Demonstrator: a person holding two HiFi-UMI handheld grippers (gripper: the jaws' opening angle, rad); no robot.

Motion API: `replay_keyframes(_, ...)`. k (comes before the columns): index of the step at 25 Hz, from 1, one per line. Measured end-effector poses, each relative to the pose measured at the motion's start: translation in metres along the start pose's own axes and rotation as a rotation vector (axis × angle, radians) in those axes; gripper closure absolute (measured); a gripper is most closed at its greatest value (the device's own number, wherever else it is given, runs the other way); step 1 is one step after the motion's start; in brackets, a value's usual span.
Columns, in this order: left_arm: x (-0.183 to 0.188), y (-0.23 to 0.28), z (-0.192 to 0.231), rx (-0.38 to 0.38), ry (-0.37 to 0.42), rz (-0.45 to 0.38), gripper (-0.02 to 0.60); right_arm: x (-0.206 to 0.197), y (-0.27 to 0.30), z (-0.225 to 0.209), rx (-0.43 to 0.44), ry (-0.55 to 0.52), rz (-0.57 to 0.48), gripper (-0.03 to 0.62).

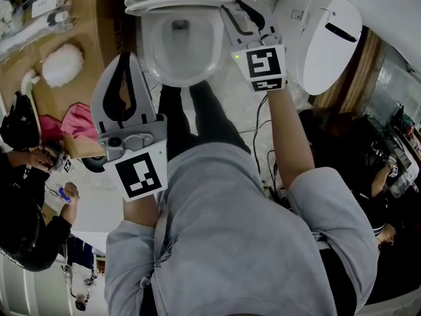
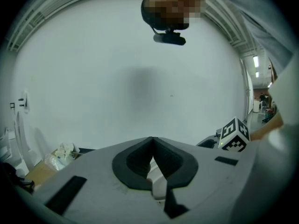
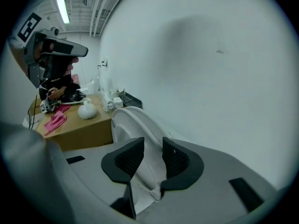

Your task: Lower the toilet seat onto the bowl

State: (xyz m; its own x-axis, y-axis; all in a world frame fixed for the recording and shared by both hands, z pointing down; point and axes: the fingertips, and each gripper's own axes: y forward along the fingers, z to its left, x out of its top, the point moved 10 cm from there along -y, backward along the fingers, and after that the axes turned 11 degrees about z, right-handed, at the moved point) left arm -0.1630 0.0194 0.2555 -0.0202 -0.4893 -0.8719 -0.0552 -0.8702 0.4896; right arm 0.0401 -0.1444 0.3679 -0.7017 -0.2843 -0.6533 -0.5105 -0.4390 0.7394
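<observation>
**Seat edge between the right claw's parted jaws, at the bowl's right side**

The left claw [image 2: 152,142] is closed on nothing, hangs back to the left of the bowl [image 1: 197,52] and is aimed at the bare wall [image 2: 140,78], well apart from the work. The toilet seat [image 3: 128,121] stretches lengthways straight away from the right claw [image 3: 153,143]. That claw's jaws stand apart with the seat's near edge between them, pads not pressing. I judge the seat down or nearly down on the bowl, and only the right hand is placed to finish.
</observation>
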Motion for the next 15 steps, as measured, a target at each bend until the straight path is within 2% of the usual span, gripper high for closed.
replay_keyframes(7,-0.005,-0.004,-0.007,-0.011,-0.001,0.004,0.581,-0.007,-0.009,0.012,-0.017,-0.055,0.003,0.484)
replay_keyframes(15,-0.015,-0.009,-0.016,-0.021,-0.008,0.010,0.581,-0.018,-0.021,0.025,-0.018,-0.060,-0.008,0.497)
